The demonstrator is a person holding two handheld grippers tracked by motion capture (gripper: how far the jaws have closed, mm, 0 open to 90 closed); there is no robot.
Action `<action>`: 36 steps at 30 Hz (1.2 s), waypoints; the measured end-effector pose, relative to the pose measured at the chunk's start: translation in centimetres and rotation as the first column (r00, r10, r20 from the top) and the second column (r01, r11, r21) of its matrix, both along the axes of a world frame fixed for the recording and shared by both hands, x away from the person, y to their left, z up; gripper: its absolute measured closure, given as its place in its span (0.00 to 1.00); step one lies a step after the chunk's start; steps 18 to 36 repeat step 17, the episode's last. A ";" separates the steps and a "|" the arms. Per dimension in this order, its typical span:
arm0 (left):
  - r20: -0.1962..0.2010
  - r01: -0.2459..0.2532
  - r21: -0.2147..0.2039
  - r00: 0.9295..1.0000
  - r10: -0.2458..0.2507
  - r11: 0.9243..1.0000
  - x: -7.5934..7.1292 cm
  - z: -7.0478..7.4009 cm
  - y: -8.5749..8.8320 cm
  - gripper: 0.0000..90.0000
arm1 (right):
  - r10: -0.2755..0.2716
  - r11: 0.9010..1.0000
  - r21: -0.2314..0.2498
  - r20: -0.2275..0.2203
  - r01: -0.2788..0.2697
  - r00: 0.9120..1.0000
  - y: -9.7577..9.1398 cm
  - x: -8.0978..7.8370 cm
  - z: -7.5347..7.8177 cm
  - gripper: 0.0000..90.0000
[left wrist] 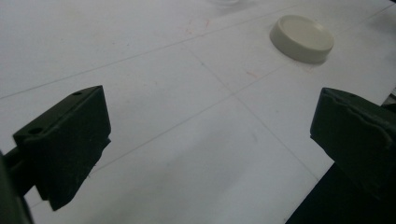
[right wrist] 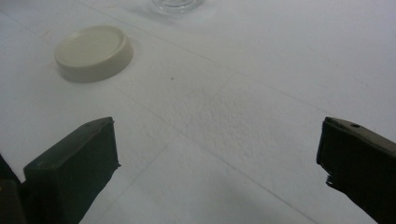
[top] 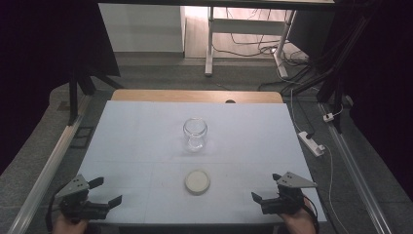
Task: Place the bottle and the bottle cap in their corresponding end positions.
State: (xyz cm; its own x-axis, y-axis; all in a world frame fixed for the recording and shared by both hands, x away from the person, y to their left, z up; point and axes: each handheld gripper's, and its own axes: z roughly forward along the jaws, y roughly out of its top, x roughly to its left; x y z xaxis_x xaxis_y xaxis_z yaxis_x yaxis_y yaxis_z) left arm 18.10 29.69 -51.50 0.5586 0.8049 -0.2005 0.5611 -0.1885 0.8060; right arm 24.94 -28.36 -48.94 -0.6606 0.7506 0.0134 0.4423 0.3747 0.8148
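You've yet to start: both the left gripper (top: 106, 191) and right gripper (top: 265, 187) hover wide-jawed, empty, at the table (top: 136, 141) edge. Next, reach for the lid (top: 197, 181) lying before the glass jar (top: 195, 134).

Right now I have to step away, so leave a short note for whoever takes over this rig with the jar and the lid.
Left gripper: open, holding nothing, at the near left of the table.
Right gripper: open, holding nothing, at the near right.
Glass jar: upright mid-table, no lid on it.
Cream lid: flat on the table, nearer than the jar, between the grippers, apart from both.
Done: nothing gripped.
Left: probably pick up the lid and close the jar.
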 end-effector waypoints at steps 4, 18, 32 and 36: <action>-0.006 -0.018 0.039 1.000 0.018 0.999 -0.6 -0.3 0.2 0.00 | -0.021 1.000 0.013 -0.014 0.022 1.000 -0.9 -0.5 -0.2 0.00; -0.041 -0.052 0.069 0.998 0.054 0.996 -1.2 -0.7 0.8 0.00 | -0.067 0.996 0.056 -0.054 0.070 0.996 -2.7 -1.2 -0.5 0.00; -0.041 -0.052 0.069 0.998 0.054 0.996 -1.2 -0.7 0.8 0.00 | -0.067 0.996 0.056 -0.054 0.070 0.996 -2.7 -1.2 -0.5 0.00; -0.041 -0.052 0.069 0.998 0.054 0.996 -1.2 -0.7 0.8 0.00 | -0.067 0.996 0.056 -0.054 0.070 0.996 -2.7 -1.2 -0.5 0.00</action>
